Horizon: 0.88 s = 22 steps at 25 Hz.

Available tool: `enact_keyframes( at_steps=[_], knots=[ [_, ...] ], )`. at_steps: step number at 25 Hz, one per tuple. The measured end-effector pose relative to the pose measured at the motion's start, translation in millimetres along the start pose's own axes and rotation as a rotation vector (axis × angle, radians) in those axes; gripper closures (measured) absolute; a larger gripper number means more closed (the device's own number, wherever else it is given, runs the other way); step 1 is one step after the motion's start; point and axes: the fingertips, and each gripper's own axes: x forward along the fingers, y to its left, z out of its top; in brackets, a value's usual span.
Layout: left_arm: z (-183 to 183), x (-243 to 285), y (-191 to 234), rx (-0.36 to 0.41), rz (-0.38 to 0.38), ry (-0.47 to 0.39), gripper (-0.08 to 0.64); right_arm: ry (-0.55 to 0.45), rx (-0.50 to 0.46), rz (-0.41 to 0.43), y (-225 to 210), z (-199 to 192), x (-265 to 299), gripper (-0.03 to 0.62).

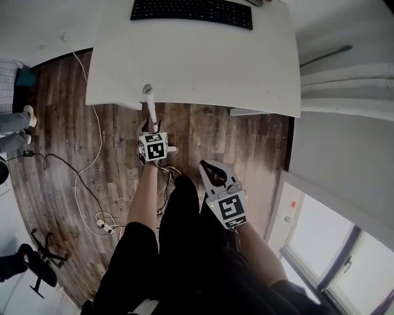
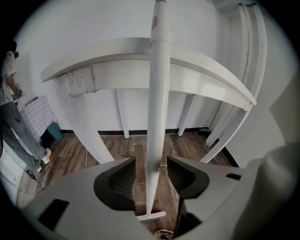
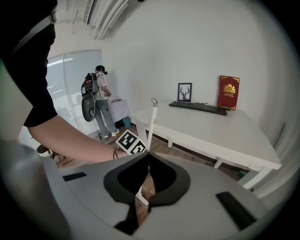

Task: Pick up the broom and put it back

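- Whereas the slender white broom (image 2: pixel 157 108) stands near-upright against the white desk (image 1: pixel 246 67) edge, the left gripper (image 2: pixel 151 174) jaws gape around its handle, untouching.
- Closed tip to tip, the right gripper (image 3: pixel 148 155) jaws hold nothing.
- Only the gripper views show the brush head (image 2: pixel 151 216).

No text can be read anywhere. The red book (image 3: pixel 228 92) standing on the counter (image 3: pixel 225 131) shows a gold emblem, its lettering too small to read. Key legends on the keyboard (image 1: pixel 192 11) are illegible too.
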Motion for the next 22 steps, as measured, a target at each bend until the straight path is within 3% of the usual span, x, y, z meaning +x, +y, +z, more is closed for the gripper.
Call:
enact_keyframes(
  at_steps=[5, 6, 7, 22],
  knots=[
    [1, 15, -1, 0.021, 0.014, 0.012, 0.368, 0.021, 0.002, -0.008, -7, -10, -4, 0.571],
    [1, 16, 0, 0.026, 0.027, 0.008, 0.386, 0.024, 0.001, -0.008, -8, -11, -5, 0.571],
    [1, 15, 1, 0.031, 0.039, -0.001, 0.473, 0.025, -0.001, -0.008, -8, -11, -6, 0.571],
    [-13, -46, -14, 0.025, 0.07, -0.122, 0.482, 0.002, -0.034, 0.066, -8, -7, -21, 0.571]
  ],
)
